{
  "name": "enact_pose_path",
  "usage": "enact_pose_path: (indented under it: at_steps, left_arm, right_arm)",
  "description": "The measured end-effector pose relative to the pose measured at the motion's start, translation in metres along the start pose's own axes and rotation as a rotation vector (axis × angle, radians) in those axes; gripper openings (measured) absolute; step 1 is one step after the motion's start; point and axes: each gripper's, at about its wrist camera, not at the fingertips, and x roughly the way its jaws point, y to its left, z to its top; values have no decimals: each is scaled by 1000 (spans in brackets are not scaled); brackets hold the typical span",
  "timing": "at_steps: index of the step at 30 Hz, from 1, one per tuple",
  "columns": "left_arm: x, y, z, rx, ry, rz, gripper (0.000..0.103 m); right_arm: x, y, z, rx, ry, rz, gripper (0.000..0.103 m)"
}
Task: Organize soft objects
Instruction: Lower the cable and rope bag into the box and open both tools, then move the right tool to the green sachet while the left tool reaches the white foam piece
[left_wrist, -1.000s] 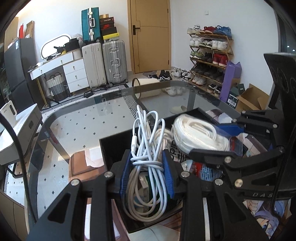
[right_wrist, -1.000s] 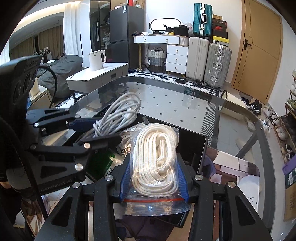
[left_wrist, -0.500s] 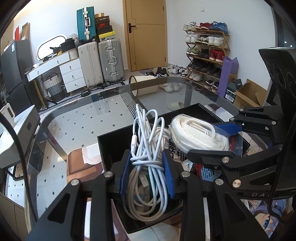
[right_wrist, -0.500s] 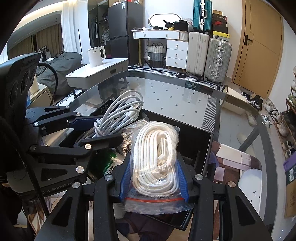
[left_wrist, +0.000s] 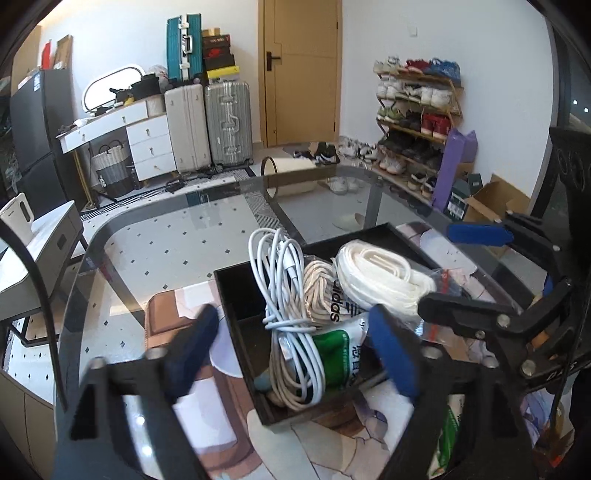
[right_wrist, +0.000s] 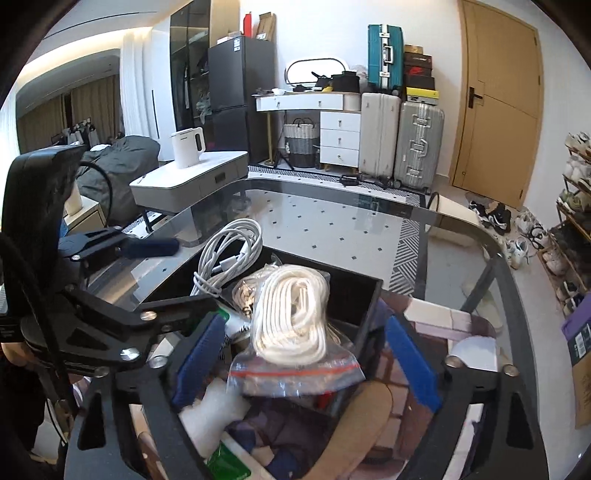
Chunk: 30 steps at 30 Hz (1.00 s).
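both fingers (left_wrist: 291, 343) (right_wrist: 306, 354) just spread wide above the black tray (left_wrist: 236, 291).

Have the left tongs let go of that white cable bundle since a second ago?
Yes. The left tongs have just opened; the white cable bundle lies loose in the black tray.

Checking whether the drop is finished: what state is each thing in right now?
Left tool: open, jaws just opened, nothing gripped.
Right tool: open, jaws just opened, nothing gripped.
White cable bundle: released, lying coiled in the black tray.
Bagged white rope: released, resting in the tray, bag hanging over its near edge.
Door: shut.
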Motion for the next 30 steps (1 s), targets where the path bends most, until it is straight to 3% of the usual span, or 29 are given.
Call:
enact_pose_path:
  at_steps: [3, 5, 14, 30]
  left_arm:
    - [-12, 1, -4, -33, -16, -18, 91]
    - [-18, 0, -7, -55, -23, -17, 103]
    - [-49, -4, -28, -97, -67, 20, 103]
    - [-59, -10, -75, -123, -53, 87, 103]
  right_arm:
    - [-12, 4, -7, 3, -10, -3, 102]
    - [-20, 8, -11, 3, -20, 8, 102]
    - [-52, 12, -25, 40, -70, 15, 102]
    - [-55, 9, -71, 136, 28, -10, 102]
